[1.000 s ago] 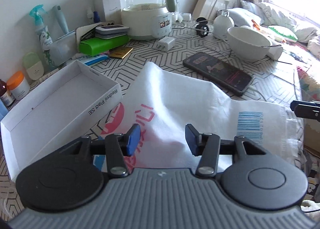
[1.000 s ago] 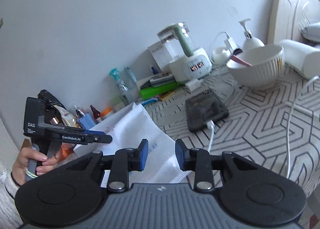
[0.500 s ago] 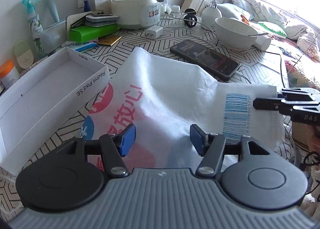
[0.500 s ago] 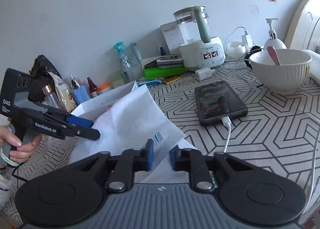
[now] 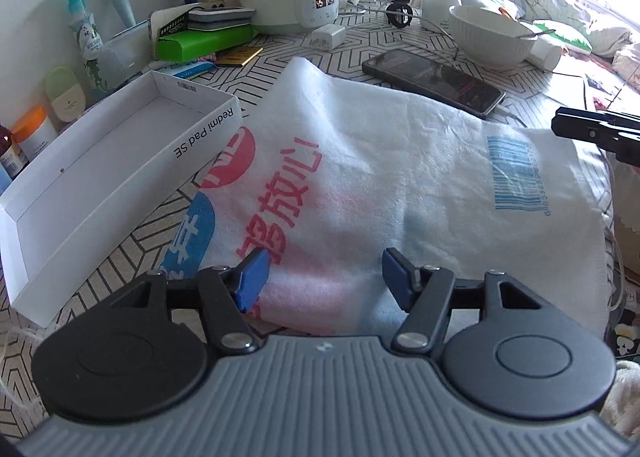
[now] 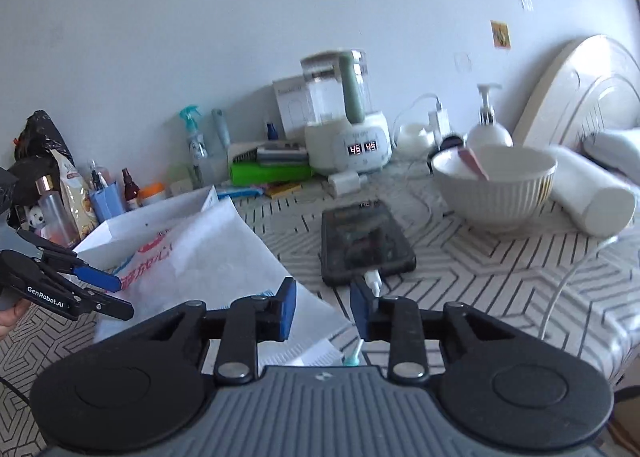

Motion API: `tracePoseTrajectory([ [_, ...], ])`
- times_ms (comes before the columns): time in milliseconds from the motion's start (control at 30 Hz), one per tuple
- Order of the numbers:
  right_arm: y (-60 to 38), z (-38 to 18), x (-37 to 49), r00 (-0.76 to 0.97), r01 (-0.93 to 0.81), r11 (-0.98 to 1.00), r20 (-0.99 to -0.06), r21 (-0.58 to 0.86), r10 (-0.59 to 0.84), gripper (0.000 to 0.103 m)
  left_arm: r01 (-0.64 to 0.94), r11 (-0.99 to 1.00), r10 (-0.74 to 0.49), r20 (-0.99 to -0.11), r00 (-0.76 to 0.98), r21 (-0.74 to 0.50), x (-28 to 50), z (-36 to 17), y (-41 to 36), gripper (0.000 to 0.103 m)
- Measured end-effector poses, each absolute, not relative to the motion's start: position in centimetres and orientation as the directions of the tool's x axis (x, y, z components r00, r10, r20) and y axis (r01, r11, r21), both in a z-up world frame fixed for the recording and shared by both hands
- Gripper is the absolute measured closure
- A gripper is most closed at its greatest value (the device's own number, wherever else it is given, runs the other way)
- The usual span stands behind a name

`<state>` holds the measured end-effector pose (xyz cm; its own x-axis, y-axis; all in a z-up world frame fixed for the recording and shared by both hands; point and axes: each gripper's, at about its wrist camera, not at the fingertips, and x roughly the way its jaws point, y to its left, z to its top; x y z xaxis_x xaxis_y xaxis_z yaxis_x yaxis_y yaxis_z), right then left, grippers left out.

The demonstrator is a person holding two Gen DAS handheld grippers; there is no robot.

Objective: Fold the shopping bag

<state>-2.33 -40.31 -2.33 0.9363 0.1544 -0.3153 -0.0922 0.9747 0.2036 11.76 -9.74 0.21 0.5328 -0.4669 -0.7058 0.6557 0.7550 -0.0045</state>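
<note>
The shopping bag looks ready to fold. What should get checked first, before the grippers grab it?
1. Shopping bag lies spread on the table: ok, though the middle is rumpled.
2. Left gripper open, with nothing between its fingers: ok.
3. Right gripper open at the bag's barcode end: ok.
4. Bag clear of the white box: not ok, its printed edge lies right against the box corner.
5. Bag clear of the phone: cannot tell, the bag's far edge lies very close to it.
6. Charging cable out of the right gripper's way: not ok, its plug sits just ahead of the fingers.
</note>
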Motion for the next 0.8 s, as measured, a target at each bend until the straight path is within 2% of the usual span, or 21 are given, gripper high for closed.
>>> tracePoseTrajectory([
  [67,-39.5,-1.2,-2.9,0.925,-0.215,0.961,-0.279,0.175,0.258,0.07,0.647,0.759,-0.497,-0.699,0.514,-0.064,11.2,0.8,-8.6,0.04],
  [133,-38.3,-1.0,-2.6,0.879,-0.342,0.927,-0.295,0.156,0.374,0.071,0.64,0.757,-0.52,-0.71,0.474,-0.128,10.4,0.7,-7.9,0.039],
  [200,-37.0,-1.5,-1.9,0.838,-0.407,0.902,-0.335,0.143,0.431,0.07,0.628,0.754,-0.541,-0.726,0.426,-0.193,9.6,0.4,-7.5,0.039],
  [300,-35.6,-2.8,-0.2,0.801,-0.426,0.898,-0.415,0.114,0.432,0.069,0.612,0.737,-0.576,-0.739,0.349,-0.286,8.7,-0.1,-7.2,0.039],
  [500,-35.7,-4.0,0.5,0.779,-0.417,0.899,-0.455,0.136,0.43,0.068,0.507,0.735,-0.632,-0.726,0.273,-0.449,10.5,-1.9,-7.1,0.038],
  [700,-35.8,-5.3,1.2,0.756,-0.407,0.9,-0.495,0.158,0.428,0.063,0.431,0.686,-0.719,-0.64,0.272,-0.586,14.0,-3.2,-6.7,0.035],
  [800,-36.6,-5.5,1.4,0.742,-0.407,0.888,-0.49,0.214,0.458,0.063,0.415,0.681,-0.728,-0.62,0.292,-0.603,15.0,-3.1,-7.1,0.035],
])
